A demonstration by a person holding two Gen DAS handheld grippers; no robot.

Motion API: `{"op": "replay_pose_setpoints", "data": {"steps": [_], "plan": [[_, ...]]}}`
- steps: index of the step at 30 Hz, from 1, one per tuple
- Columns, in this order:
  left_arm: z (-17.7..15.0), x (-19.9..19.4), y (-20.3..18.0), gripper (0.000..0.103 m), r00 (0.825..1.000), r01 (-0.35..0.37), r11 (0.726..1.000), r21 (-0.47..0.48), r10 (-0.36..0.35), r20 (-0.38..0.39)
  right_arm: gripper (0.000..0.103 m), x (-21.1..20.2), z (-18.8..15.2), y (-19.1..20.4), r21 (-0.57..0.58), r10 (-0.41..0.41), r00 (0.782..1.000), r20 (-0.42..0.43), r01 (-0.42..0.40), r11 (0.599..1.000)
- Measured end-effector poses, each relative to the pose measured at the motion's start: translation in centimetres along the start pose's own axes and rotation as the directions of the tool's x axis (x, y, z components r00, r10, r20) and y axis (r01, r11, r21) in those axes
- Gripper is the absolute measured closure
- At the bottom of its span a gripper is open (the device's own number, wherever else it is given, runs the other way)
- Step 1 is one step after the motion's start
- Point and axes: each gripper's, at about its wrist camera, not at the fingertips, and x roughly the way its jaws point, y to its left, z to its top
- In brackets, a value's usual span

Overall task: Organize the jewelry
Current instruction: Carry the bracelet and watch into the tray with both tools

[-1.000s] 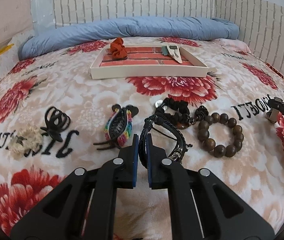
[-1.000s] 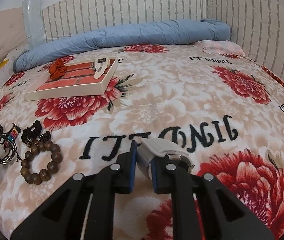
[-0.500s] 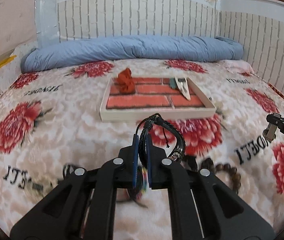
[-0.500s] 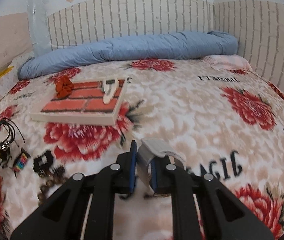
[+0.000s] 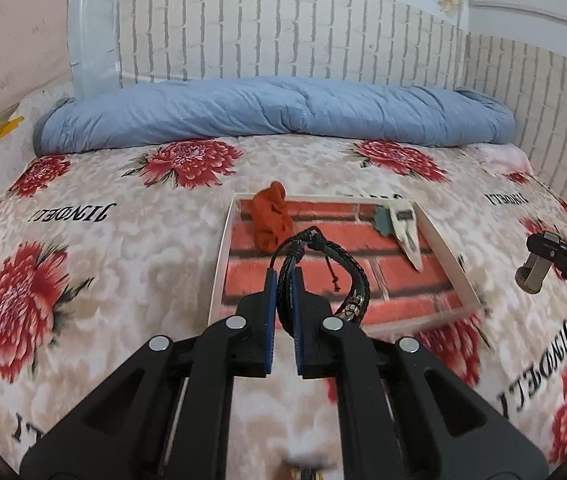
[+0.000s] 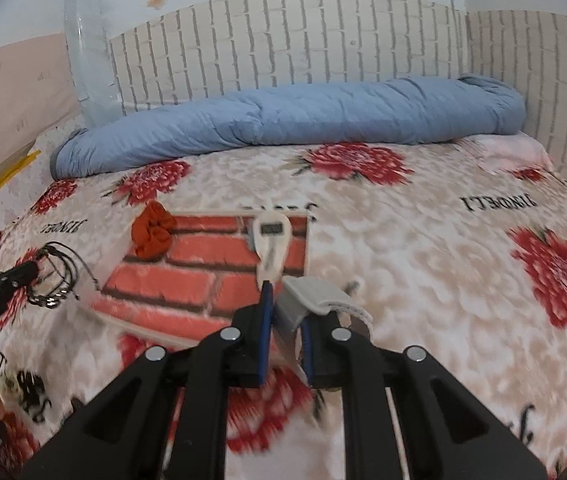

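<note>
Carry step in hand. Left gripper, clamped on a braided black cord bracelet, hangs over the tray near edge. Right gripper, pinched on a grey strap band, hangs beside the tray's right corner. Next: lower, release inside the brick-patterned rectangular tray.
</note>
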Motion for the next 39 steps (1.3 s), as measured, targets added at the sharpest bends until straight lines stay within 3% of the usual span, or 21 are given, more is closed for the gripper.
{"op": "replay_pose_setpoints", "data": {"steps": [7, 18, 31, 39], "plan": [[2.6, 6.8, -0.9, 0.097, 0.998, -0.013, 0.999, 0.053, 0.016, -0.062, 0.09, 6.8, 2.4, 2.1, 0.021, 0.029, 0.998, -0.053, -0.028, 0.999], [4.2, 16.3, -0.1, 0.097, 0.984, 0.022, 1.0, 0.01, -0.02, -0.18, 0.09, 15.2, 3.8, 3.2, 0.059, 0.014, 0.991, -0.134, -0.006, 0.998], [4.0, 20.3, -0.7, 0.097, 0.973, -0.034, 0.996, 0.086, 0.052, -0.225, 0.089, 18.7, 4.4, 3.5, 0.017, 0.004, 0.99, -0.142, -0.002, 1.0], [3.7, 20.3, 0.0, 0.093, 0.973, -0.037, 0.998, 0.045, 0.046, -0.226, 0.087, 18.7, 3.5, 3.6, 0.015, 0.012, 0.988, -0.157, -0.01, 1.0]]}}
